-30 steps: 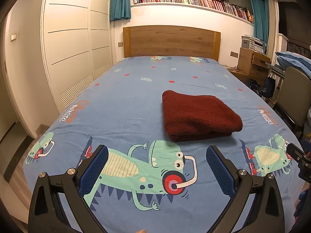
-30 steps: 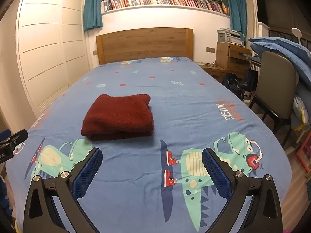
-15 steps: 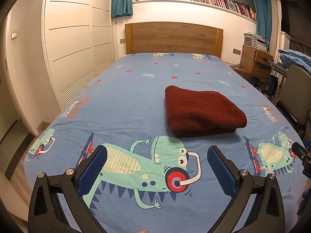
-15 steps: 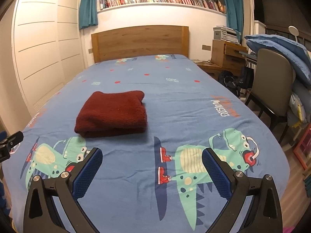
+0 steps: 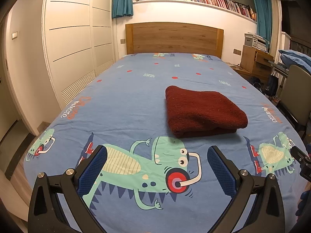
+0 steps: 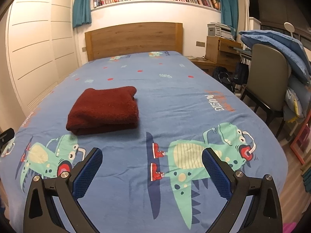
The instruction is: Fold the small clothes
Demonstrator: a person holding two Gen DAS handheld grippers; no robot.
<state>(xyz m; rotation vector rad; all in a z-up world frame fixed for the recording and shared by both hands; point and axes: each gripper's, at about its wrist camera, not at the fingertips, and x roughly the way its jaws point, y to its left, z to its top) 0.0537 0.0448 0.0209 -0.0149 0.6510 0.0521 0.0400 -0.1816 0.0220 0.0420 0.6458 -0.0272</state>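
Note:
A dark red knitted garment (image 5: 202,111) lies folded into a thick rectangle on the blue dinosaur-print bed sheet (image 5: 126,101). In the right wrist view the same folded garment (image 6: 105,110) sits left of centre on the sheet (image 6: 175,101). My left gripper (image 5: 157,151) hovers over the foot of the bed, open and holding nothing, with the garment ahead and to its right. My right gripper (image 6: 152,153) is open too and holds nothing, with the garment ahead to its left. Neither gripper touches the cloth.
A wooden headboard (image 5: 174,37) closes the far end of the bed. White wardrobe doors (image 5: 73,38) line the left side. A grey chair (image 6: 269,81) with blue bedding piled behind it, a wooden desk (image 6: 221,48) and bags stand at the right.
Both grippers have drawn back slightly toward the foot of the bed and tilted down a little. The folded garment has not moved. Both stay open.

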